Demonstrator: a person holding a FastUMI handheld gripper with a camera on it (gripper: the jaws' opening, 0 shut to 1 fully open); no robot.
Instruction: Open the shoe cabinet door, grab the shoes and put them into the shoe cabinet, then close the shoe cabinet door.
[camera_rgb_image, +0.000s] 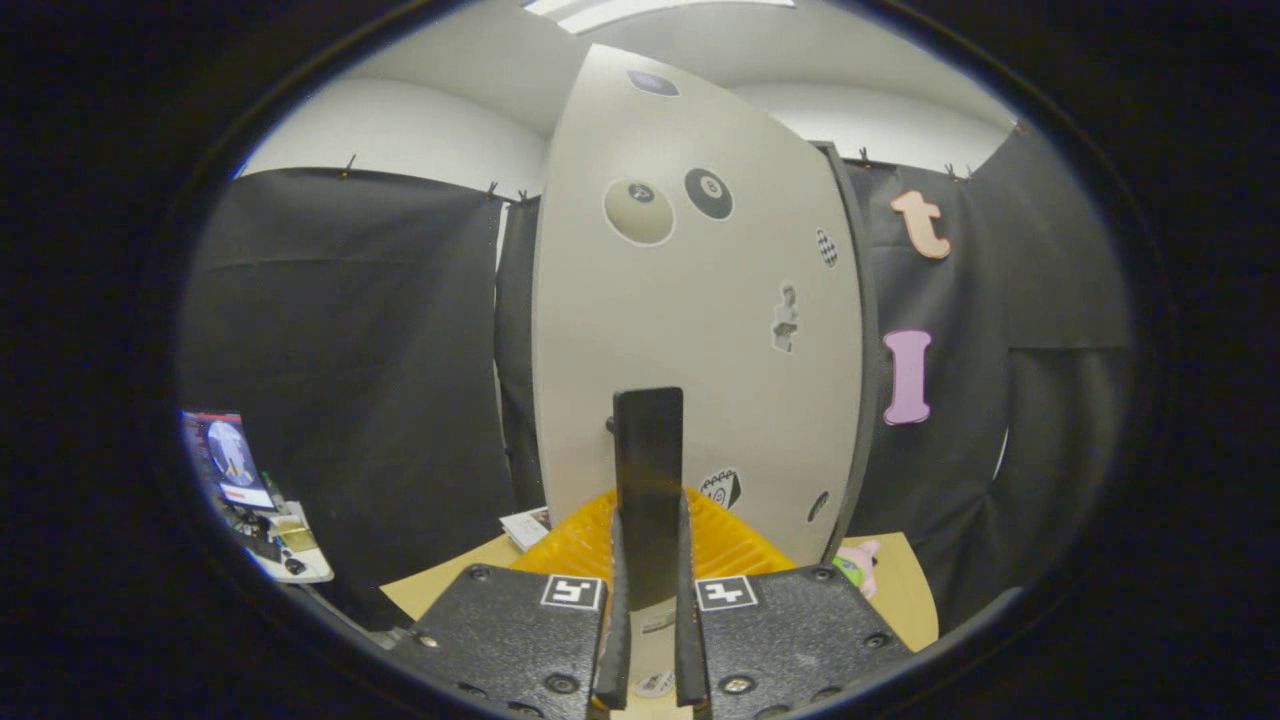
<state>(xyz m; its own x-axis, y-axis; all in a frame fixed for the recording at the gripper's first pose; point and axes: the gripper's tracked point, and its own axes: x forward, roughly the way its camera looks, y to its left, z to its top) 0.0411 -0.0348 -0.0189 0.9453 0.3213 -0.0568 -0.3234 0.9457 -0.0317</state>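
Two black fingers (612, 600) of the tongs (649, 610) point up at a tall pale door (700, 330). A flat black handle (649, 480) sticks out from the door. It sits right between the fingers. Both fingers press on its sides, so the tongs are clamped on the handle.

The door is the shoe cabinet's door. It stands just ahead of the tongs and looks very big. It has stickers on it. One is a pale ball (639, 211) and one is a black ball (708, 193), side by side high up. A small checked sticker (827, 247) and a grey one (785, 318) are lower down, off to the right.

An orange rack (730, 535) with ridges lies low down, at the foot of the door, behind the handle. It rests on a tan worktop (905, 590). A small pink and green toy (858, 567) lies on the worktop to the right of the rack. Some paper (527, 527) lies to the left of the rack.

Black cloth (350, 350) hangs behind the door on both sides. Far off to the left is a small screen (228, 455), with some small things on a white stand (290, 560) under it.
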